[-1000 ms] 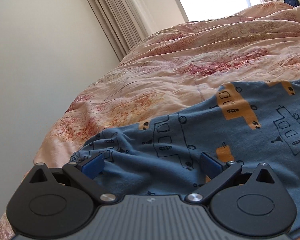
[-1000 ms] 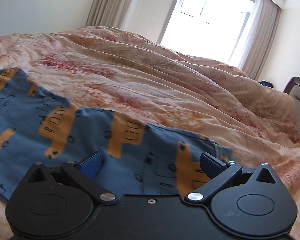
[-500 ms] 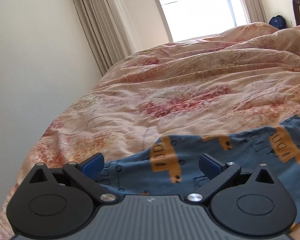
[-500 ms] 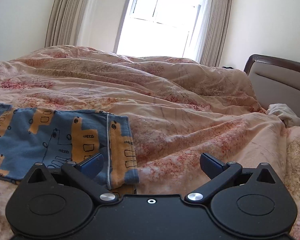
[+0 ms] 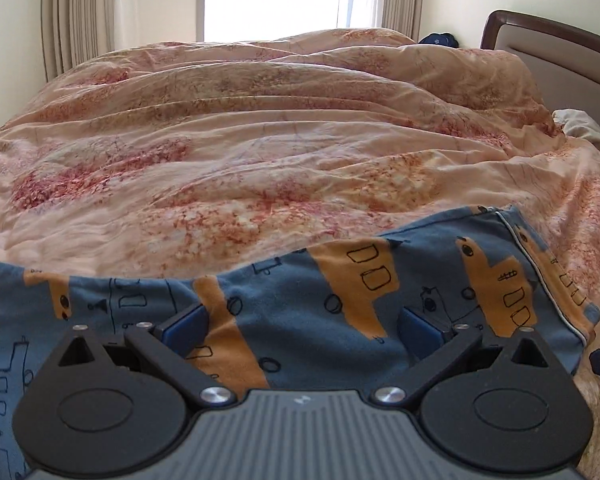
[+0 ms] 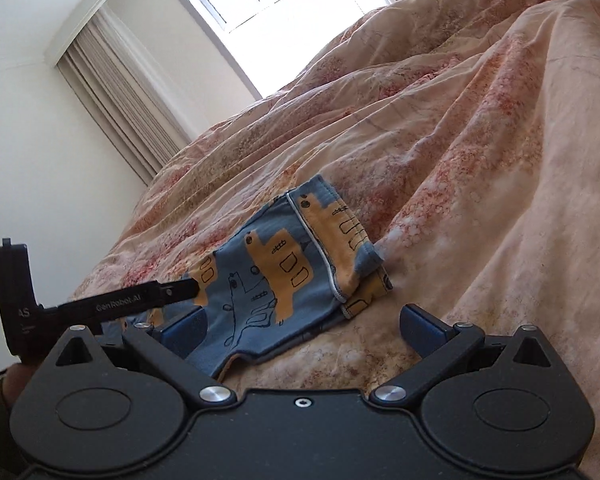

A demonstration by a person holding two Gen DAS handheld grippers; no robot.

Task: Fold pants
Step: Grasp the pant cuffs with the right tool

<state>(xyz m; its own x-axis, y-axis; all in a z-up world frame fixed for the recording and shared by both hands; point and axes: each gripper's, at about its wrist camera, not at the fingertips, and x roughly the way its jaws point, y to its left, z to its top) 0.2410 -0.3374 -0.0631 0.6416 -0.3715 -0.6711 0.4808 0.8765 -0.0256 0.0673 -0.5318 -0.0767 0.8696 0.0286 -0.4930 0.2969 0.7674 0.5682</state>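
Blue pants (image 5: 300, 300) with orange truck prints lie flat on the pink floral duvet (image 5: 260, 140). My left gripper (image 5: 302, 330) is open and hovers low over the middle of the pants, near their front edge. In the right wrist view the pants (image 6: 276, 276) end in a white-piped hem or waistband at the right. My right gripper (image 6: 304, 330) is open and empty, tilted, just off that end with its left finger (image 6: 184, 330) over the cloth. The left gripper's body (image 6: 100, 304) shows at the left of that view.
The duvet is rumpled and rises toward a window with beige curtains (image 5: 76, 16). A padded headboard (image 5: 560, 60) and a white pillow (image 5: 584, 128) stand at the right. A wall (image 6: 28, 140) runs along the left side of the bed.
Both grippers swung right along the pants. The left one now sits over the middle instead of the left end. The right one went past the right end and tilted. Both stayed open.
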